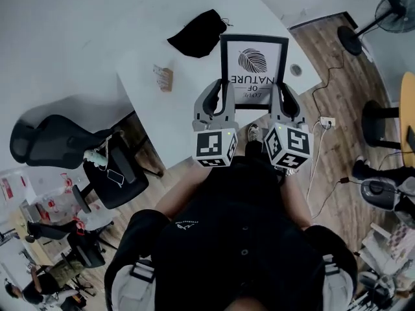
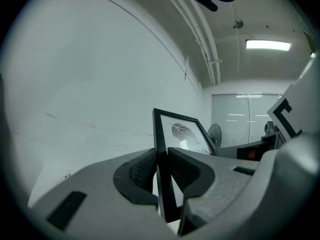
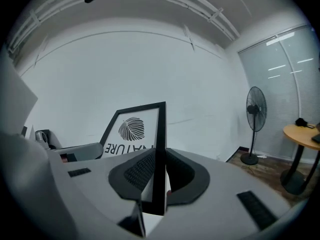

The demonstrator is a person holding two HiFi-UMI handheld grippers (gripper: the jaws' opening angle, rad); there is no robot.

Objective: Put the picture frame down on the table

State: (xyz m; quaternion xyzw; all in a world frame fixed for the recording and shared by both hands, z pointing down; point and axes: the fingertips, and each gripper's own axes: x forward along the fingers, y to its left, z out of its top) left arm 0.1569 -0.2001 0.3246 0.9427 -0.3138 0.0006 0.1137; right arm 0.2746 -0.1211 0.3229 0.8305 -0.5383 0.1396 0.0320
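Note:
A black picture frame [image 1: 253, 67] with a leaf print and the word NATURE is held over the white table [image 1: 149, 102]. My left gripper [image 1: 220, 100] is shut on the frame's left side bar, and my right gripper [image 1: 280, 98] is shut on its right side bar. In the left gripper view the frame [image 2: 179, 134] stands edge-on between the ribbed pads [image 2: 142, 171]. The right gripper view shows the frame [image 3: 137, 129] pinched likewise, its thin black edge between the jaws. I cannot tell whether the frame touches the table.
A black cloth pouch [image 1: 198, 32] lies on the table behind the frame, and a small brown item [image 1: 163, 78] lies to its left. A black office chair [image 1: 61, 138] stands at the table's left. A floor fan [image 1: 382, 18] and a round wooden table [image 1: 407, 109] are on the right.

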